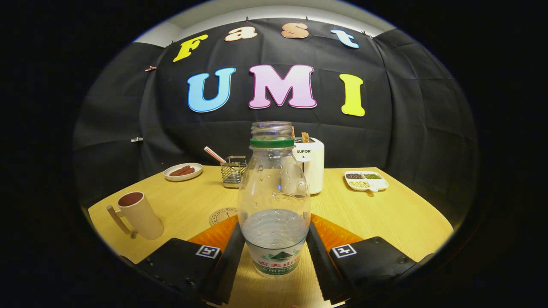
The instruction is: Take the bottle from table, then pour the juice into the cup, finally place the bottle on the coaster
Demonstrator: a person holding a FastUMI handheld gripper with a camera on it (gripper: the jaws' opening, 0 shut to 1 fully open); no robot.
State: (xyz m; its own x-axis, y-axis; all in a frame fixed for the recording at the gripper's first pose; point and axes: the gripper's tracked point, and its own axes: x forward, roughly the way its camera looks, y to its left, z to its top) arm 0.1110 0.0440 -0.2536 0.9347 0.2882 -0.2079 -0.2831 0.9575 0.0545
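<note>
- Where the clear plastic bottle (pixel 274 201) stands upright between your fingers, it hides much of what lies beyond it: part of the white toaster (pixel 309 169) shows through its upper body, and the round coaster (pixel 221 215) on the table is seen just past your left finger, its right part lost behind the bottle.
- Your gripper (pixel 274 252) has its fingers drawn in against the two sides of the bottle's lower body, at the level of the liquid and the label; both appear to press on it. The bottle's base shows against the wooden table (pixel 385 214), but you cannot tell whether it rests there or is lifted.
- Your bottle has no cap; a green ring sits below its open neck, liquid fills roughly the lower third, and droplets cling to the inner wall above.
- Your cup (pixel 139 214), a beige mug with a handle, stands well to the left of the fingers, tilted by the lens.
- Farther back you see a plate of sausages (pixel 183 171), a wire basket (pixel 233 171) with a striped straw, and a divided dish of beans (pixel 366 180).
</note>
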